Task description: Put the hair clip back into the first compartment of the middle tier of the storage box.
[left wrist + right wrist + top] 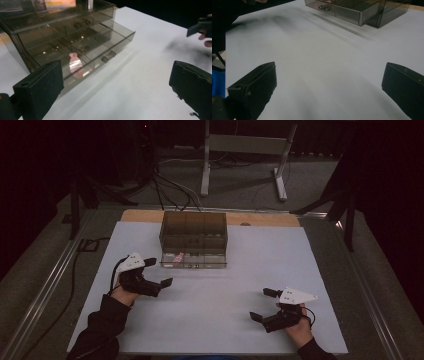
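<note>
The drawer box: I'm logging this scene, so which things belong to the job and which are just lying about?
In the job:
drawer box, bottom drawer pulled out
pink item in that drawer
left gripper, open
right gripper, open

Lying about:
metal stand
floor cables

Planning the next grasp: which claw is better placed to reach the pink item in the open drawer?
Left, probably. The left claw is open beside the drawer holding the pink item; the right claw sits farther back.

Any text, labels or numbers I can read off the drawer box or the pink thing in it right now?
No readable text.
Pink item in the open drawer: shiny wrapper, any print blurred.
Yellow strip behind the drawer box: too blurred to read.
Left gripper and right gripper: no lettering seen.
</note>
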Tool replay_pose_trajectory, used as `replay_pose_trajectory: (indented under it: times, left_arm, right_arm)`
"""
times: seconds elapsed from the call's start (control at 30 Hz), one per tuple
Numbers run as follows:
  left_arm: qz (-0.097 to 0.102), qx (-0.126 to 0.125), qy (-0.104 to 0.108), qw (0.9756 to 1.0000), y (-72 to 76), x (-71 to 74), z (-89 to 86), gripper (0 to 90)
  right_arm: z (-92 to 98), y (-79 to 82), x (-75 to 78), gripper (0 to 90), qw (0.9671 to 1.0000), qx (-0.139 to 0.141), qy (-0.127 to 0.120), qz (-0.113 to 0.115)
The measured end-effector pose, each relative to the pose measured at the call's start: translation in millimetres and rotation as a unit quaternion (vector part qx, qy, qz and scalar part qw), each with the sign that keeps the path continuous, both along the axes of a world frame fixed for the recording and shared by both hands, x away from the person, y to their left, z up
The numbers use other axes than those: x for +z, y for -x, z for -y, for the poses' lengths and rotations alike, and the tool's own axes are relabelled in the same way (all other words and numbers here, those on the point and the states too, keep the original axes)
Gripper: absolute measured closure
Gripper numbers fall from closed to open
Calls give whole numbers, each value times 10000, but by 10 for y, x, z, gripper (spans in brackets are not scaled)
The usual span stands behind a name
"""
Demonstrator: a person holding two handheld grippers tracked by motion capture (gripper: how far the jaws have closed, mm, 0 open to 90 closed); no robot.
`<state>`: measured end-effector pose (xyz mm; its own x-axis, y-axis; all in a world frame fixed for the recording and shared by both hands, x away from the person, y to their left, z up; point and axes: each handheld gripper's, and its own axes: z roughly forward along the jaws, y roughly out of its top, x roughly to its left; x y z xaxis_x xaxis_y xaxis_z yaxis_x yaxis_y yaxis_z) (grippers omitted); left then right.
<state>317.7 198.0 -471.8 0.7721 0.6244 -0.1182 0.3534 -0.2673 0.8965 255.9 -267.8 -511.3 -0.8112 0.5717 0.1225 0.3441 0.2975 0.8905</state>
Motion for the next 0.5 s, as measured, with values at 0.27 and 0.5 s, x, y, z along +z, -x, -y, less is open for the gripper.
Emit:
replay_pose_trajectory:
  times: [0.27, 0.5]
  left_arm:
    - [-52, 22, -194, 9998, 114, -112, 3, 4]
    - [-49, 23, -285, 9996, 215, -192, -32, 4]
  right_arm:
    - [-3, 1, -1, 0, 10000, 10, 11, -9]
    - [-9, 3, -4, 0, 10000, 30, 31, -24]
